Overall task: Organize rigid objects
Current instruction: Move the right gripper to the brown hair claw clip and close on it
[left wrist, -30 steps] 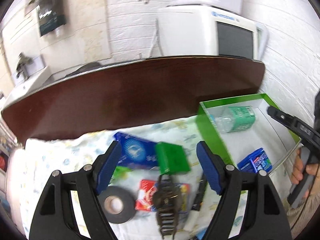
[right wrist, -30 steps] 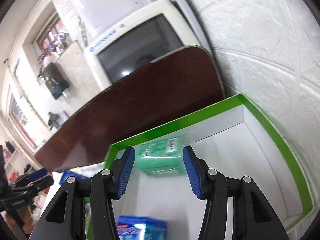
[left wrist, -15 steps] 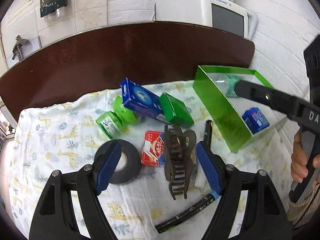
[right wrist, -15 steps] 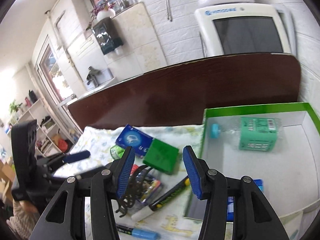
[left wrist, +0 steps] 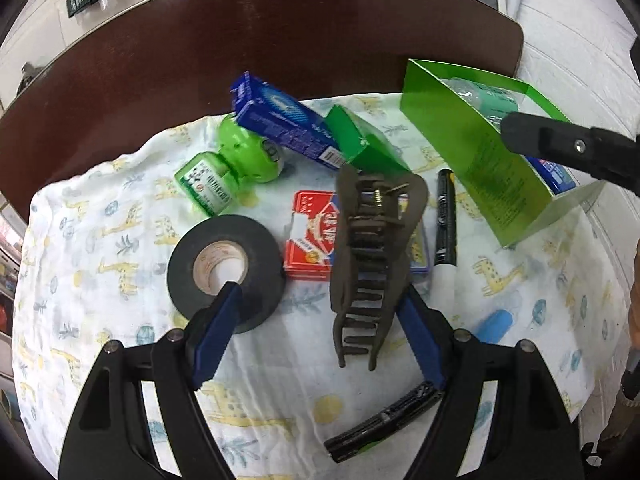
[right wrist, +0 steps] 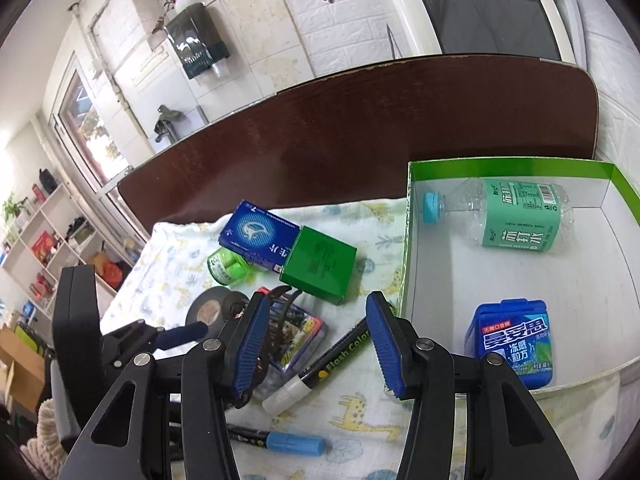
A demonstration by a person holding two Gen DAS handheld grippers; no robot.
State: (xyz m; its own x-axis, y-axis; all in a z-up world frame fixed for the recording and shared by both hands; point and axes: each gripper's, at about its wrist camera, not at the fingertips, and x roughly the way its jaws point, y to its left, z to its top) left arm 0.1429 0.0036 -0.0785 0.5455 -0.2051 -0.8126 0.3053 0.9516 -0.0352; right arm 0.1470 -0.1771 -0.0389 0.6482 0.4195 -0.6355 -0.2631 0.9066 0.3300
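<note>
**Work surface and room: both grippers hovering over the cloth**

A white cloth (left wrist: 100, 264) printed with giraffes is covering the near part of a dark brown table (right wrist: 360, 128). A white brick wall (right wrist: 616, 92) is running along the right side, and a cream monitor (right wrist: 480, 12) is standing behind the table's far edge. Shelving (right wrist: 36, 240) and a window (right wrist: 80, 120) are showing at the left.

A green-walled box (right wrist: 516, 166) is sitting on the right of the cloth, holding a plastic bottle (right wrist: 516, 216) lying on its side and a blue mint case (right wrist: 512, 344).

Lying loose on the cloth are a black tape roll (left wrist: 224, 264), a brown hair claw (left wrist: 372, 256), a red card pack (left wrist: 312, 240), a green jar (left wrist: 240, 164), a blue carton (left wrist: 280, 120), a small green box (left wrist: 360, 140) and a black marker (left wrist: 446, 220).

The left gripper (left wrist: 316, 332) is hanging with its jaws wide apart, gripping nothing; the hair claw's lower end is lying between its fingers. The right gripper (right wrist: 316, 344) is also standing apart and empty, above the marker.
</note>
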